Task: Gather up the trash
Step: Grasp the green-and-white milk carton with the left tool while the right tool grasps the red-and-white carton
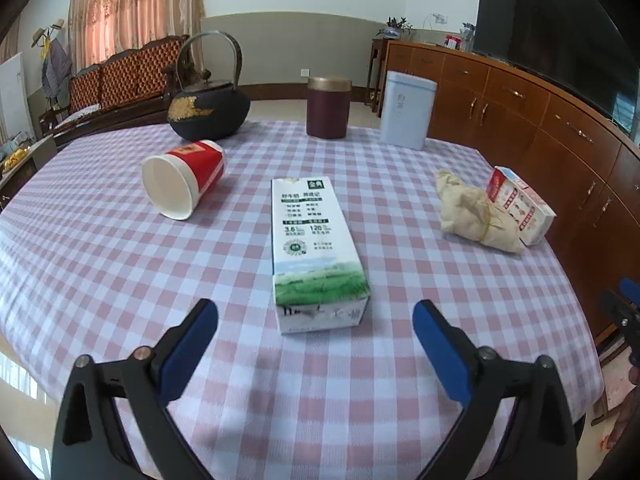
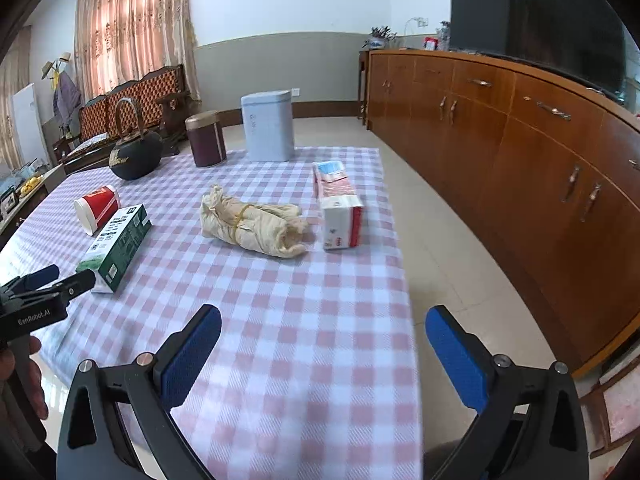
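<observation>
A green-and-white milk carton (image 1: 316, 248) lies flat on the checked tablecloth (image 1: 120, 264), just ahead of my open, empty left gripper (image 1: 316, 320). A red paper cup (image 1: 184, 178) lies on its side to the left. A cream cloth bundle (image 1: 476, 212) and a red-and-white tissue pack (image 1: 520, 204) lie to the right. In the right wrist view the carton (image 2: 118, 246), cup (image 2: 96, 208), bundle (image 2: 252, 224) and tissue pack (image 2: 340, 208) show ahead of my open, empty right gripper (image 2: 322, 324). The left gripper (image 2: 44, 280) shows at its left edge.
A black iron teapot (image 1: 208, 108), a maroon canister (image 1: 329, 108) and a pale blue tin (image 1: 408, 116) stand along the table's far edge. A long wooden sideboard (image 2: 520, 152) with a TV runs along the right. A wooden sofa (image 1: 120, 76) stands behind.
</observation>
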`<state>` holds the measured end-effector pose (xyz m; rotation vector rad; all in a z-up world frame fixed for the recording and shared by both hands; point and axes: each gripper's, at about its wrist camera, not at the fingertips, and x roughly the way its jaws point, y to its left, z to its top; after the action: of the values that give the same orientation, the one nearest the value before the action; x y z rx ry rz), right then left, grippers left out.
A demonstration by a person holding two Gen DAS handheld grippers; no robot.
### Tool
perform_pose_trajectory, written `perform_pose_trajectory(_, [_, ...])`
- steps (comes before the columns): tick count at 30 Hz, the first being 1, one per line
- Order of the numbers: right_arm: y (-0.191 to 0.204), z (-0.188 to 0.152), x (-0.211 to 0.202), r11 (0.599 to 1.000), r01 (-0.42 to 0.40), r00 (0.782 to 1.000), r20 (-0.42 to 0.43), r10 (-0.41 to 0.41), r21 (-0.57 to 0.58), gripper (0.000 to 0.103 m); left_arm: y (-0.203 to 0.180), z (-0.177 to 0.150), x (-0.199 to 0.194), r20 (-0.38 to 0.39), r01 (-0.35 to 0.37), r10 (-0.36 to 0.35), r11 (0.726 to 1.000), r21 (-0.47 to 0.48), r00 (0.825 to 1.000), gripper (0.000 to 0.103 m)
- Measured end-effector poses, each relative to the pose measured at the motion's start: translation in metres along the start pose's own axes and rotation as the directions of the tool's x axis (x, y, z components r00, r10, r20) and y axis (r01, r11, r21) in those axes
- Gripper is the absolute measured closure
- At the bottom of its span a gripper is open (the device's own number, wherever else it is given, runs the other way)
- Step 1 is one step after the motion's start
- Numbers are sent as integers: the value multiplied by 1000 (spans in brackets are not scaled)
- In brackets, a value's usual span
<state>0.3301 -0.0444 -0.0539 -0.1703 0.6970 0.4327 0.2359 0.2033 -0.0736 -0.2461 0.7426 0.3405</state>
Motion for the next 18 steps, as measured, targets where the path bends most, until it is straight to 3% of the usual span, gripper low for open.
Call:
perform_pose_trajectory(4, [16, 11, 27, 999, -39, 999, -31, 37, -34, 0, 1, 6, 15, -35, 10, -10, 1000, -9, 999, 12])
perform_pose_trajectory(8, [15, 24, 44, 999, -16, 999, -36, 14, -41, 0, 0, 13, 24, -45, 10, -10, 1000, 2, 999, 15])
perform_pose_trajectory(13, [-6, 42, 70, 1000, 19, 998, -62, -18, 13, 1, 1, 22, 40, -78, 32, -30, 999, 18, 996, 35])
perform_pose_trajectory(15, [-13, 48, 80, 999, 21, 997, -72, -19, 27, 7, 1, 24, 43, -80, 45, -43, 999, 20, 996, 37])
perform_pose_trajectory(18, [-17, 53, 90, 999, 31, 996, -79, -28, 31, 8, 4, 27, 45, -75, 54, -52, 998, 29, 996, 39])
